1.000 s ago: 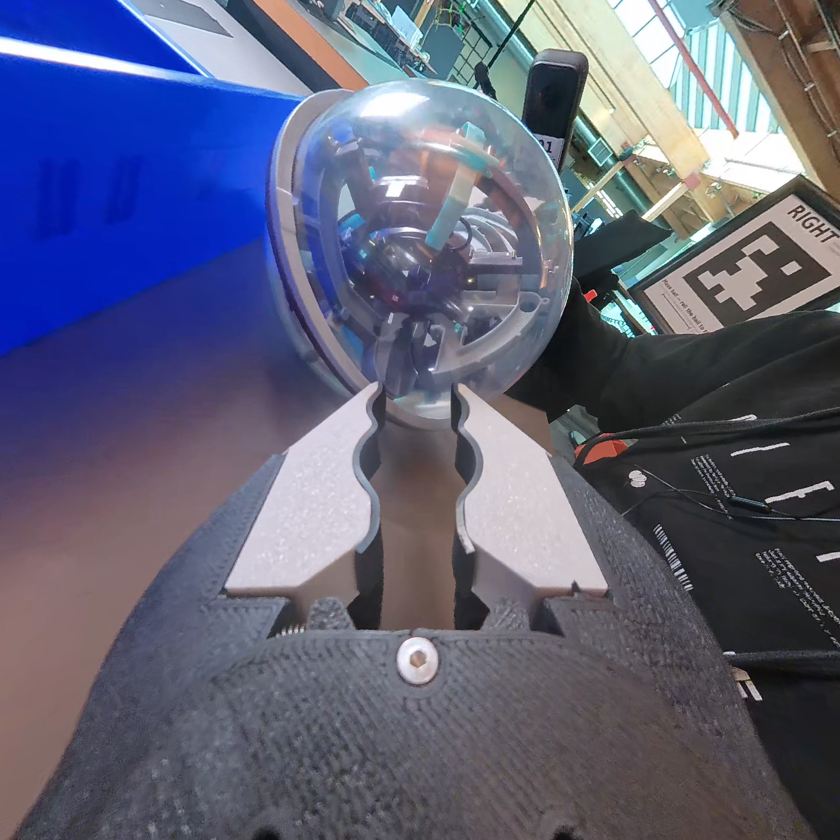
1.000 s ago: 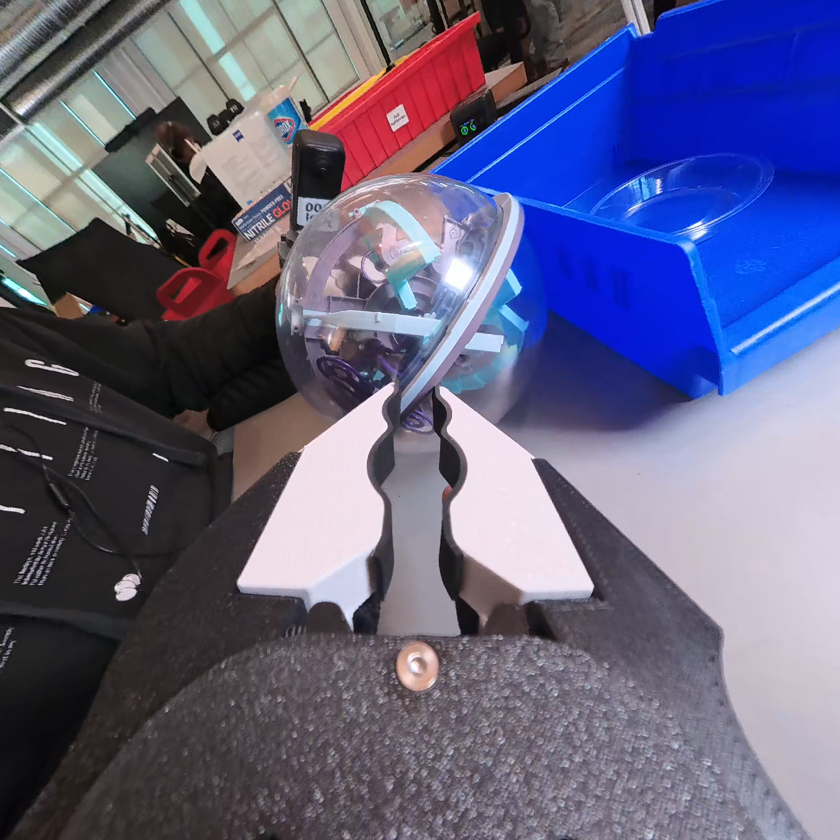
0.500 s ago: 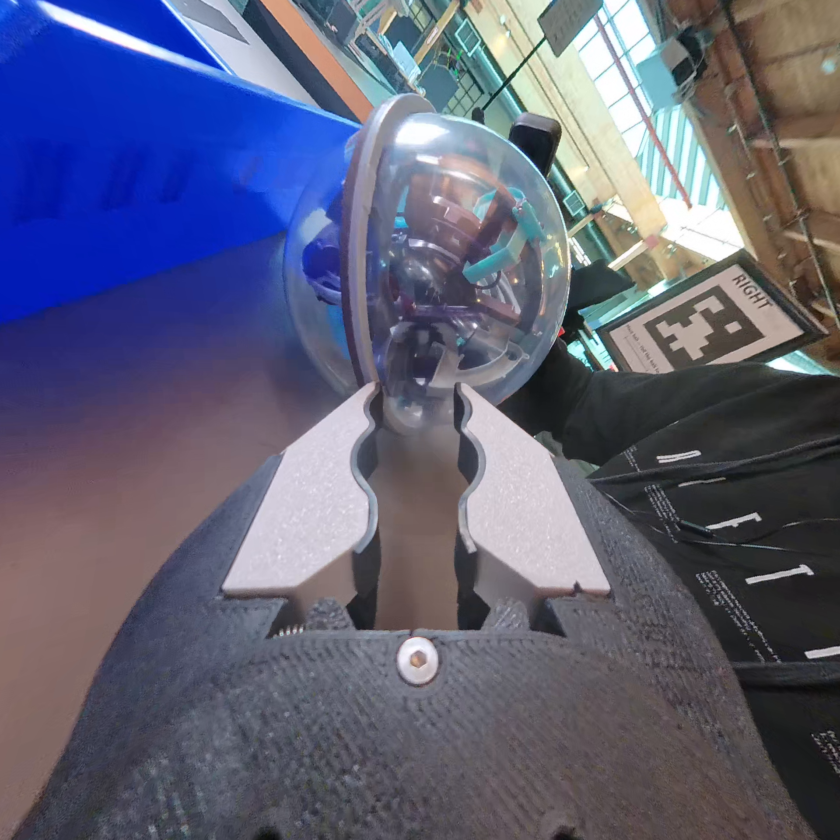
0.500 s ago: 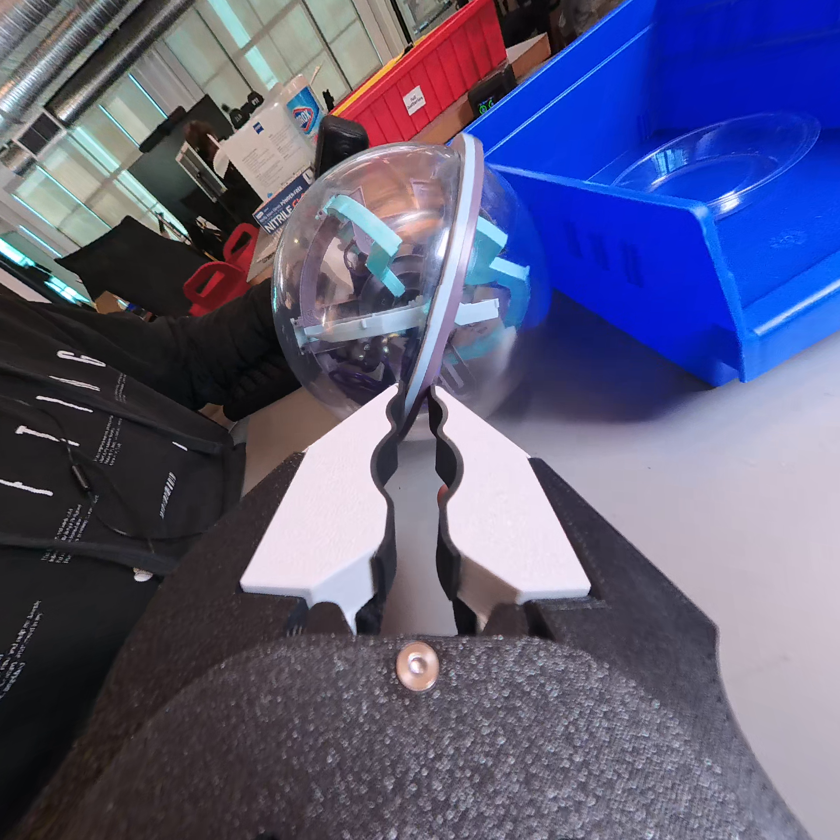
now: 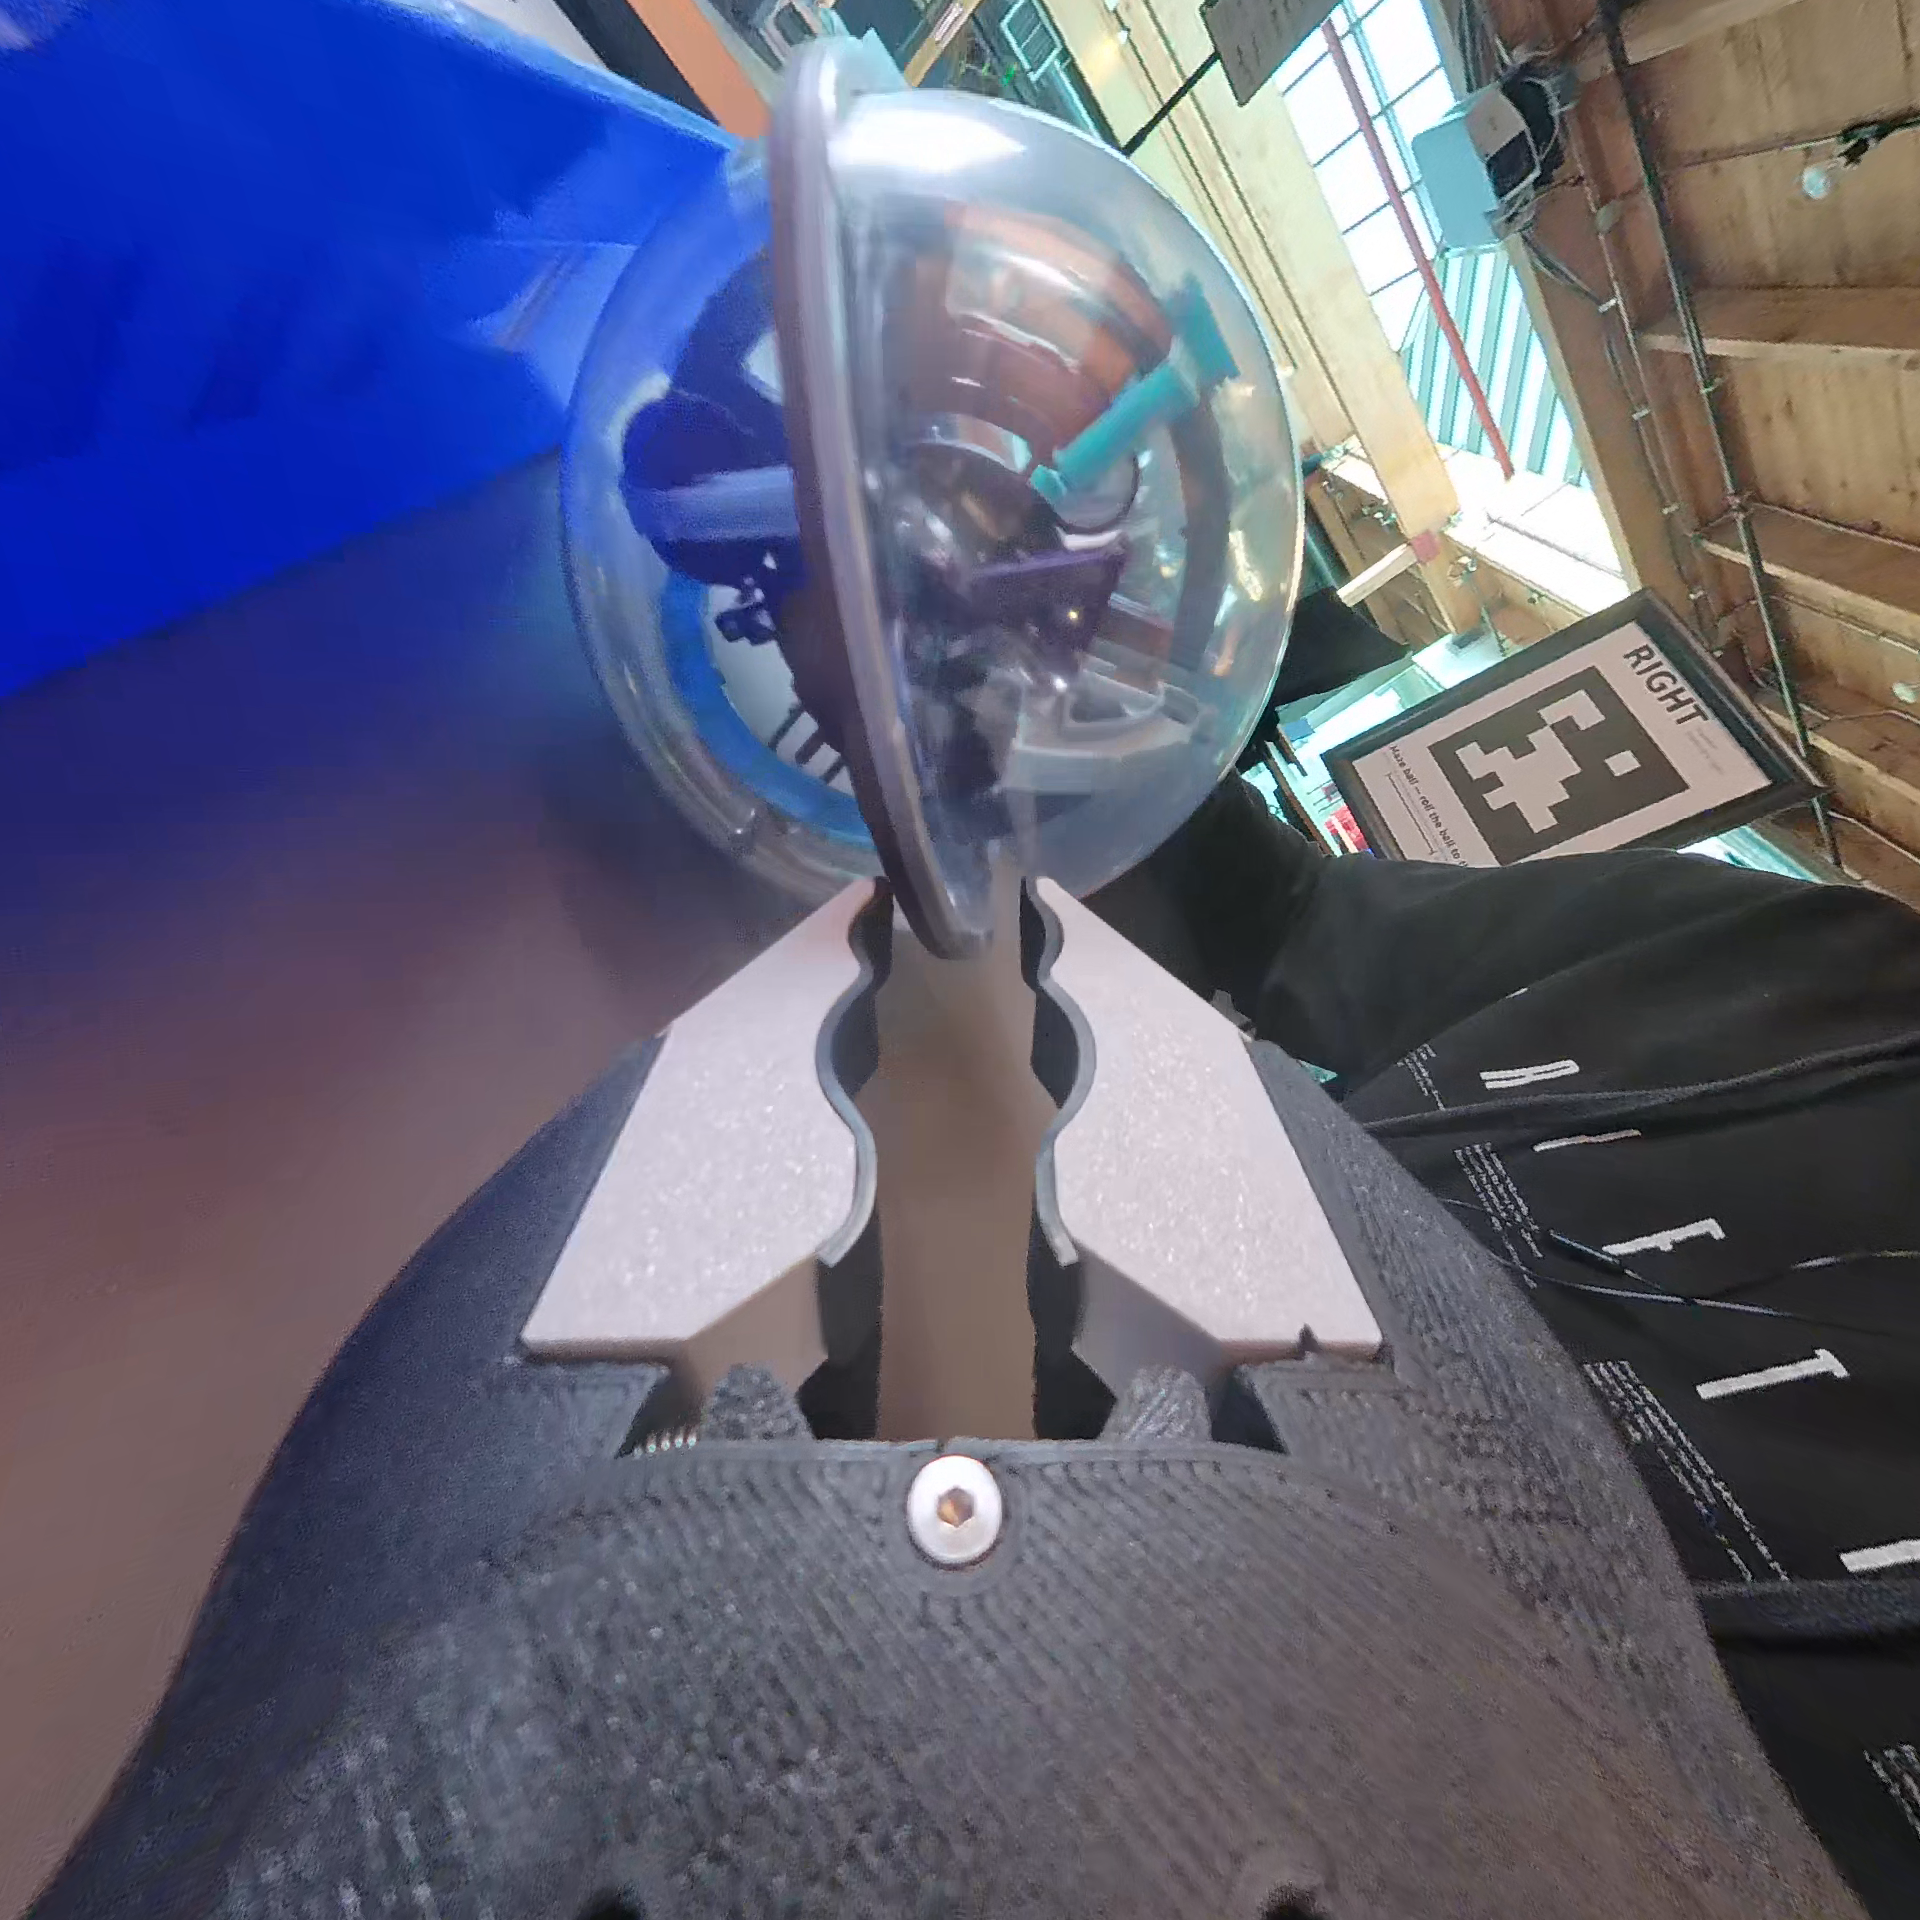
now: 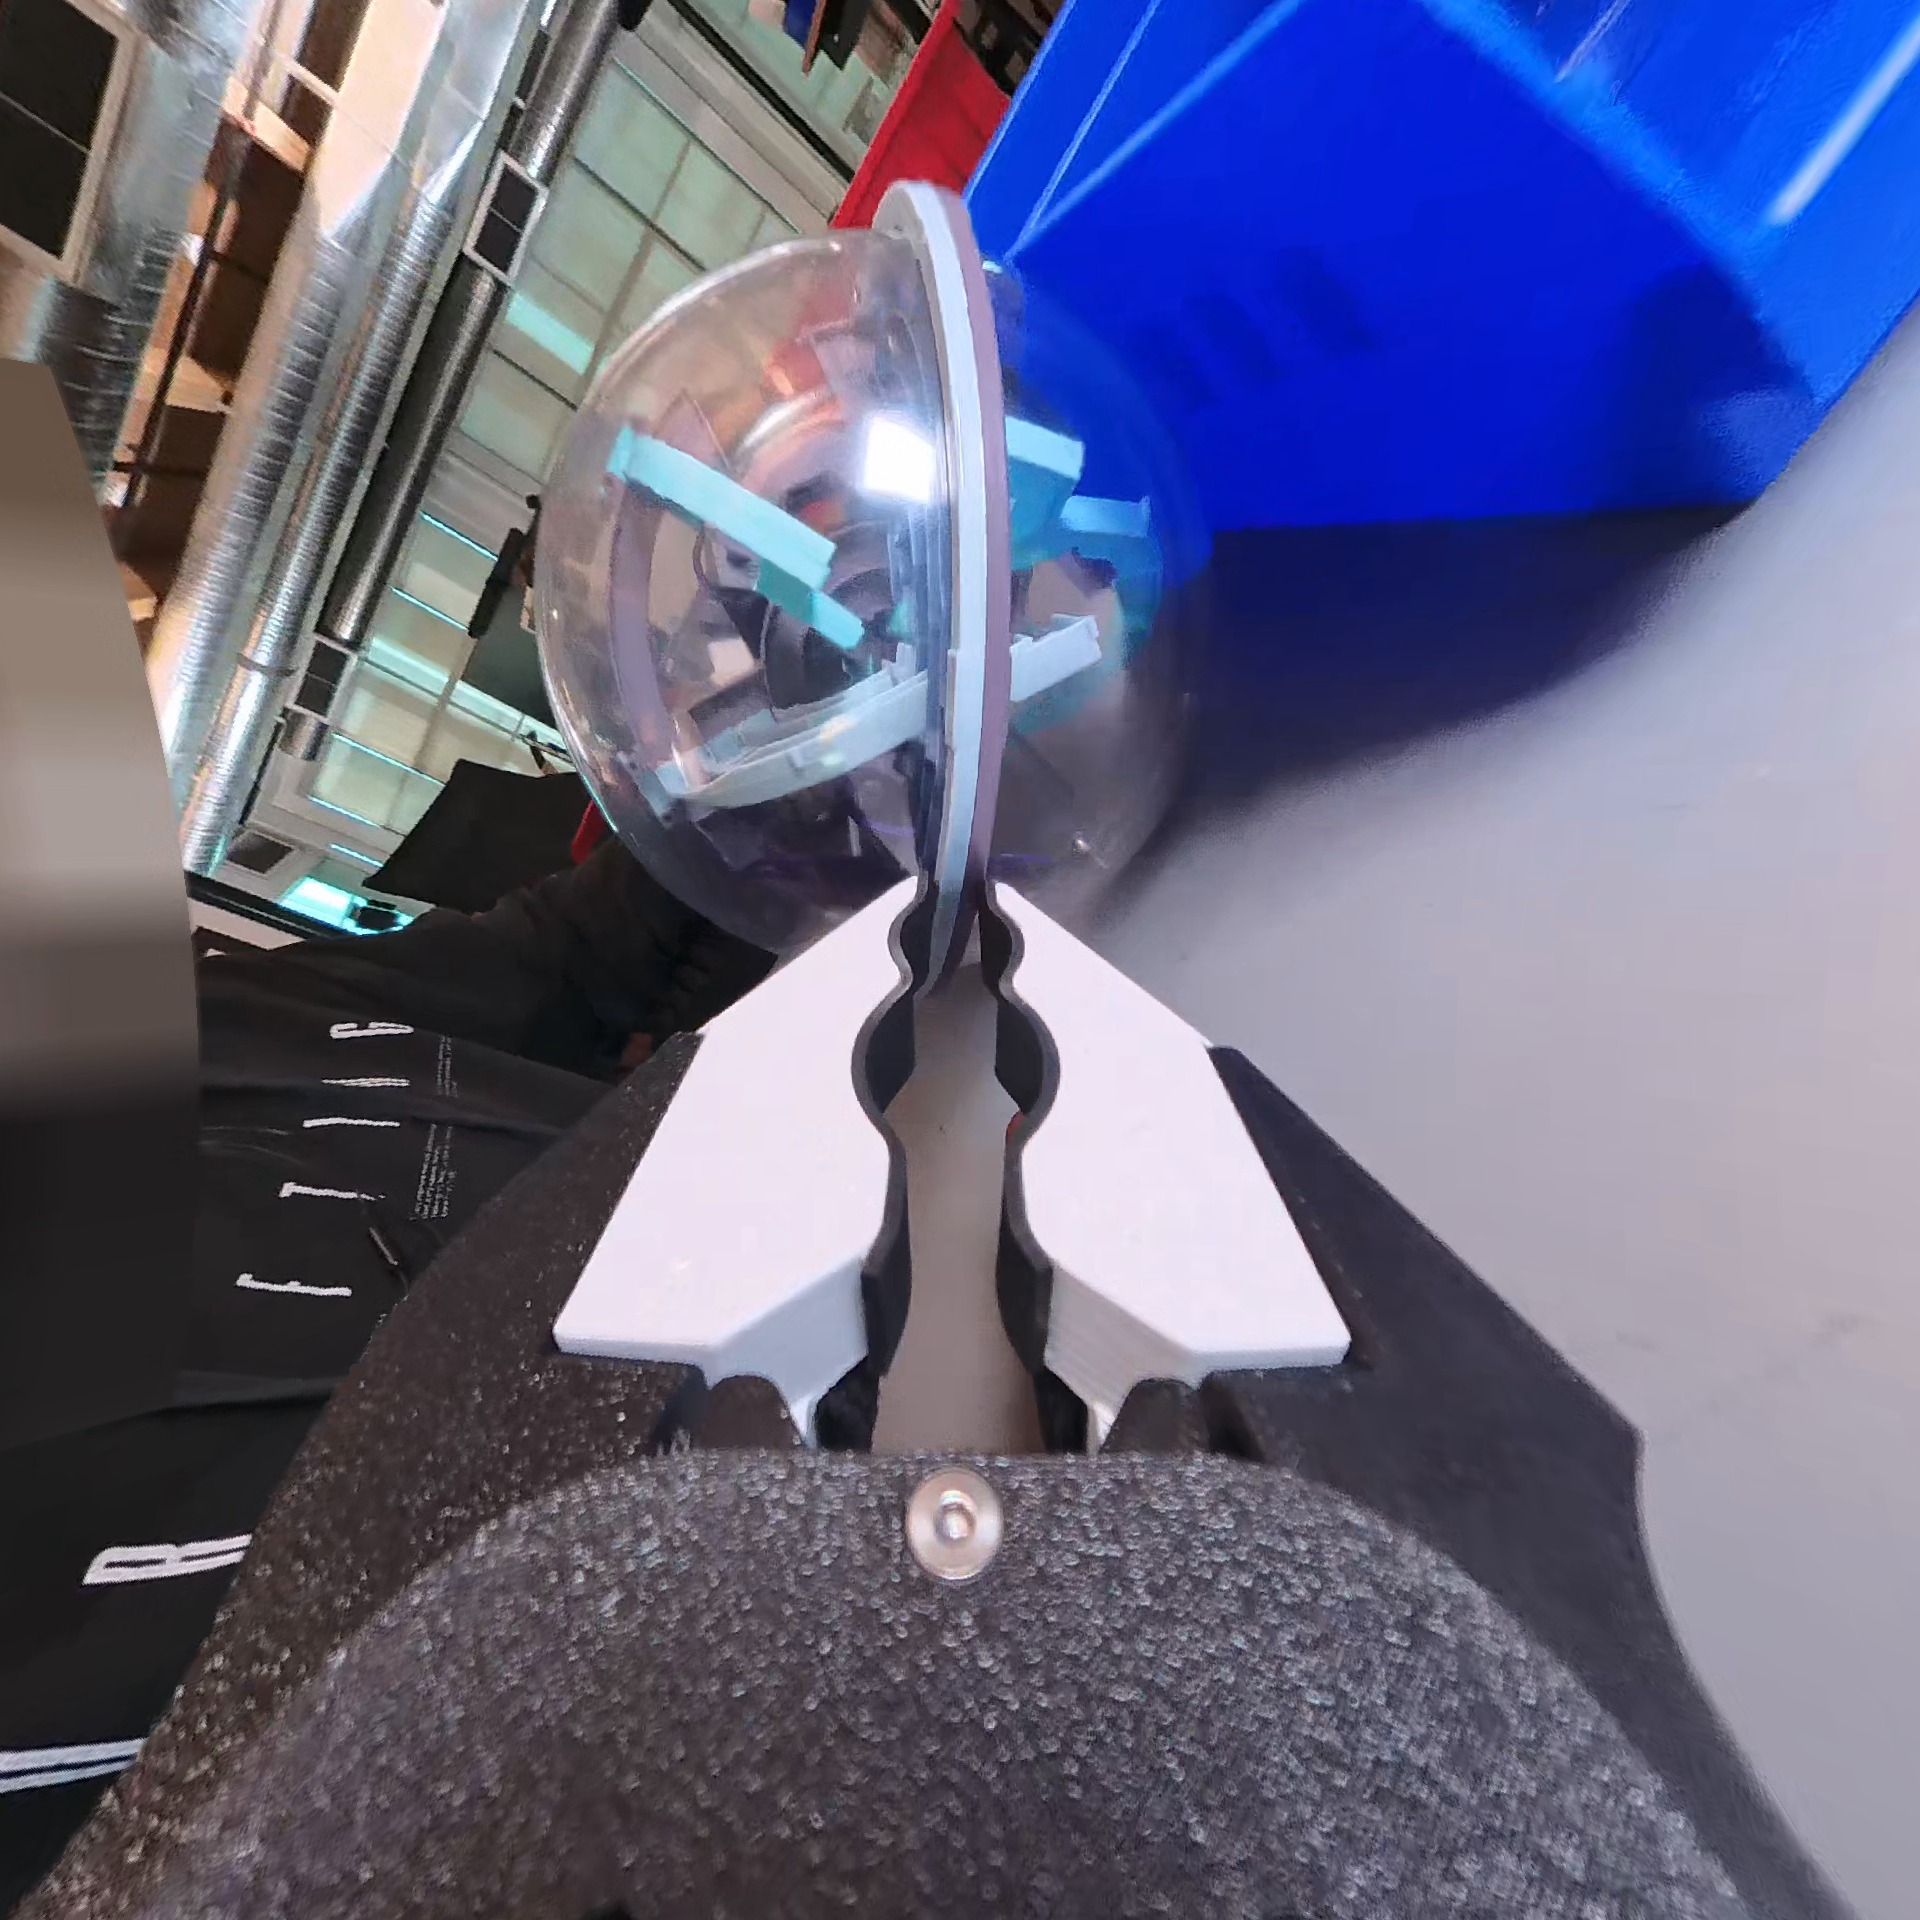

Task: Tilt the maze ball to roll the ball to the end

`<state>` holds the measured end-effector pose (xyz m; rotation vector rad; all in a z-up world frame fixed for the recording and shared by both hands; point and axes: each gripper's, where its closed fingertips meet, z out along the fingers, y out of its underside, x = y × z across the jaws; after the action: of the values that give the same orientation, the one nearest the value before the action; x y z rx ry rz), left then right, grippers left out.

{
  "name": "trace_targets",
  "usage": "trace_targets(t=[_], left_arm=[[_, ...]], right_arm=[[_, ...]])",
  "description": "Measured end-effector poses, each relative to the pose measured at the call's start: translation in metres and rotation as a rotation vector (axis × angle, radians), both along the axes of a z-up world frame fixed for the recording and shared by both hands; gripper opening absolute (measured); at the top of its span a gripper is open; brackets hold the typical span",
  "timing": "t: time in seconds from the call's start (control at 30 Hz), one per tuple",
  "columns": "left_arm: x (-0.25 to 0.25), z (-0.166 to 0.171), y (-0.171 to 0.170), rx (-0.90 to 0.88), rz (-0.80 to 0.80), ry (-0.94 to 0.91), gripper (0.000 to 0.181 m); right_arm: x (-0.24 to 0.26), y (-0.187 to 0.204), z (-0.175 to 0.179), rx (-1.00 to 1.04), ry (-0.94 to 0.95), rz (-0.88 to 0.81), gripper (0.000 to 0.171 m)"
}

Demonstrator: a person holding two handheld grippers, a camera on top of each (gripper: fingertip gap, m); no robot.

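The maze ball [image 5: 1049, 499] is a clear sphere with a grey rim around its middle and teal, purple and grey tracks inside. It is held up off the table. My left gripper [image 5: 951, 906] is shut on the lower edge of the rim. In the right wrist view the maze ball [image 6: 769, 582] stands with its rim nearly upright, and my right gripper [image 6: 948, 896] is shut tight on that rim. I cannot make out the small ball inside.
A blue bin [image 5: 260, 343] stands close behind the maze ball, and also shows in the right wrist view [image 6: 1455, 312]. The grey table [image 6: 1558, 987] lies below. A person's black sleeve and clothing [image 5: 1558, 1039] are alongside. A framed black-and-white marker sign [image 5: 1548, 769] stands behind.
Both grippers have turned with the maze ball. Its rim has swung from slanted to nearly upright and edge-on in both views. Both grips have held.
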<state>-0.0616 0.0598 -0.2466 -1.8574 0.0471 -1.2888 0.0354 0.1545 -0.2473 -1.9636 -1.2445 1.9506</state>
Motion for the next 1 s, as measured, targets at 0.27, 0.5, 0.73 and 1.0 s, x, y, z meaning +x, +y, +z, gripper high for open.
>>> trace_targets(t=[0.27,0.5,0.73,1.0], left_arm=[[-0.012,0.005,0.003,-0.007,0.076,-0.032,0.008],[-0.012,0.012,-0.01,-0.042,0.066,-0.092,0.007],[-0.011,0.007,-0.023,-0.101,0.049,-0.125,0.007],[-0.011,0.009,-0.026,-0.109,0.041,-0.158,0.007]], right_arm=[[-0.003,-0.01,-0.008,0.029,-0.042,0.041,0.007],[-0.002,-0.026,-0.013,0.081,-0.074,0.117,0.008],[0.0,-0.035,-0.011,0.098,-0.051,0.17,0.009],[-0.002,-0.029,-0.006,0.066,-0.026,0.133,0.013]])
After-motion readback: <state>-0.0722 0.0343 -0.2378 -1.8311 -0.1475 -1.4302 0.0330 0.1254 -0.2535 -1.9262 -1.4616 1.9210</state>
